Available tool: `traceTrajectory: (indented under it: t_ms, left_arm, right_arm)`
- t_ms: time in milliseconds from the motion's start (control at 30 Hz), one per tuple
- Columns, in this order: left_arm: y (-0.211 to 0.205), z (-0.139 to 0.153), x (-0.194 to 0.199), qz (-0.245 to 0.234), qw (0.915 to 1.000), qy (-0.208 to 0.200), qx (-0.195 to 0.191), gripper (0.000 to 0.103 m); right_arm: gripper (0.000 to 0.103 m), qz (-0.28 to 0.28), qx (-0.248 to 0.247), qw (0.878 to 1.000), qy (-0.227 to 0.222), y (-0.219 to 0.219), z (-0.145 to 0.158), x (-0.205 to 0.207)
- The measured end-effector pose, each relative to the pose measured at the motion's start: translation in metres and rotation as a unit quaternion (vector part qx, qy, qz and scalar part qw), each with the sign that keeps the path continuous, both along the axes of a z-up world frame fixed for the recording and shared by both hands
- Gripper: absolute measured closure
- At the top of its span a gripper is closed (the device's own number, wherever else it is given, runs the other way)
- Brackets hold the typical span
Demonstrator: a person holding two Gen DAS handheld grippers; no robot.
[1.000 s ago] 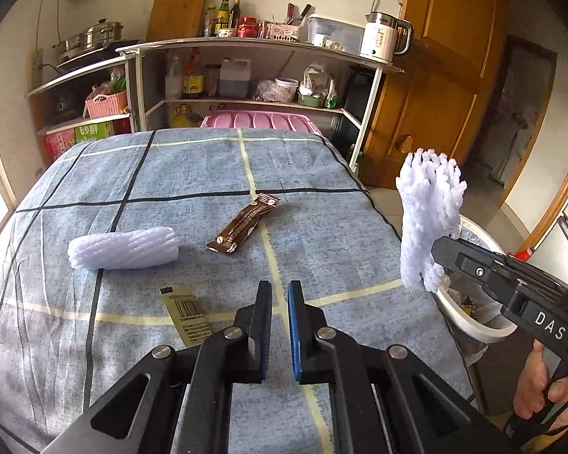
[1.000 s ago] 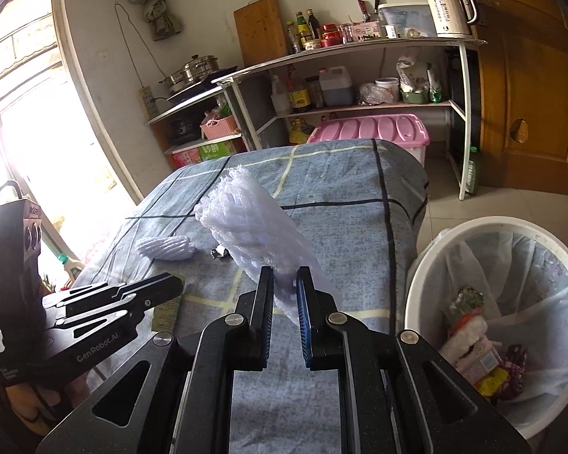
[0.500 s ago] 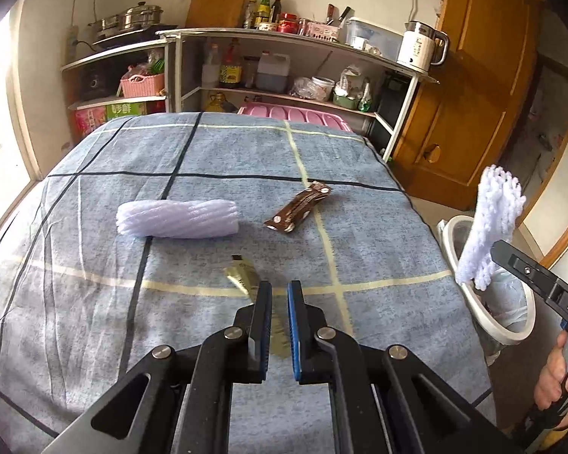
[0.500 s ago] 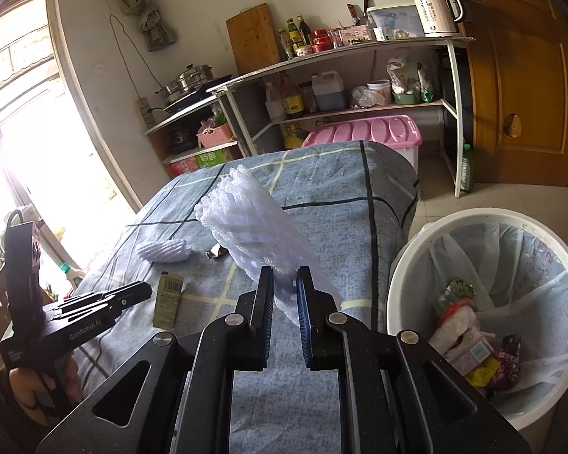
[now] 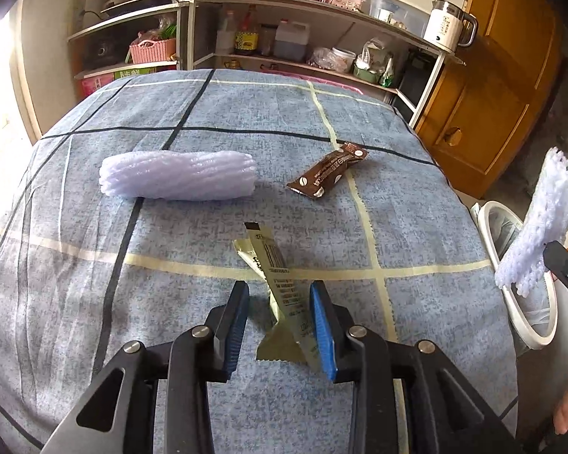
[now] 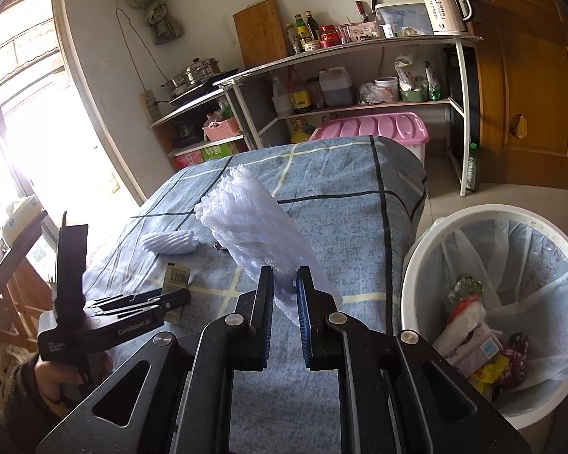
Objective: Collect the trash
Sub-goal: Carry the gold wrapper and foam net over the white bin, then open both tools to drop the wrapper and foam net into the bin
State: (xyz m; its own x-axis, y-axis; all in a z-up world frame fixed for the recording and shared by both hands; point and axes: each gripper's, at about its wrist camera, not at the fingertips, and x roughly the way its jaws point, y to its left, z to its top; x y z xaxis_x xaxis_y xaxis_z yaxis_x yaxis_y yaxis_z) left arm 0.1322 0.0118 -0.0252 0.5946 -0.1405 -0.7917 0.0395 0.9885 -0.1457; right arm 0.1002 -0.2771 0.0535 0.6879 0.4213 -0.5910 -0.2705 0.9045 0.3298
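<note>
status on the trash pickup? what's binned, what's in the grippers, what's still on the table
Binned: several wrappers already lie in the white trash bin. In hand: the right gripper is shut on a foam fruit net, not yet over the bin. The left gripper is open around an olive sachet, not clamped. Left on the tablecloth: a second foam net and a brown coffee sachet.

Two foam nets [image 5: 178, 180] [image 6: 257, 234], two sachets [image 5: 327, 174] [image 5: 280, 287], one bin [image 6: 428, 265].
</note>
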Motion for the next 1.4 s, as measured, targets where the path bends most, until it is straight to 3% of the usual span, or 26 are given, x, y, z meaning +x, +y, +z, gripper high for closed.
traceTrajectory:
  t_ms: [67, 433, 767, 1167, 1400]
  left_arm:
    - [-0.006, -0.001, 0.001, -0.004, 0.9999, -0.003, 0.010, 0.086]
    - [-0.062, 0.034, -0.008, -0.079, 0.9959, -0.042, 0.010, 0.087]
    - [-0.137, 0.068, -0.013, -0.156, 0.9845, -0.079, -0.002, 0.087]
    - [-0.234, 0.056, -0.011, -0.251, 0.9658, -0.060, -0.018, 0.086]
    - [-0.262, 0.044, -0.011, -0.271, 0.9612, -0.047, -0.021, 0.086]
  right_arm:
    - [0.090, 0.001, 0.000, 1.000, 0.000, 0.000, 0.000, 0.000]
    - [0.090, -0.018, 0.004, 1.000, -0.005, -0.019, 0.002, -0.004]
    - [0.090, -0.087, -0.003, 0.996, -0.013, -0.077, 0.012, -0.016]
    - [0.090, -0.183, -0.046, 0.981, 0.041, -0.152, -0.006, -0.020]
    - [0.090, -0.208, -0.070, 0.972, 0.082, -0.173, -0.028, -0.012]
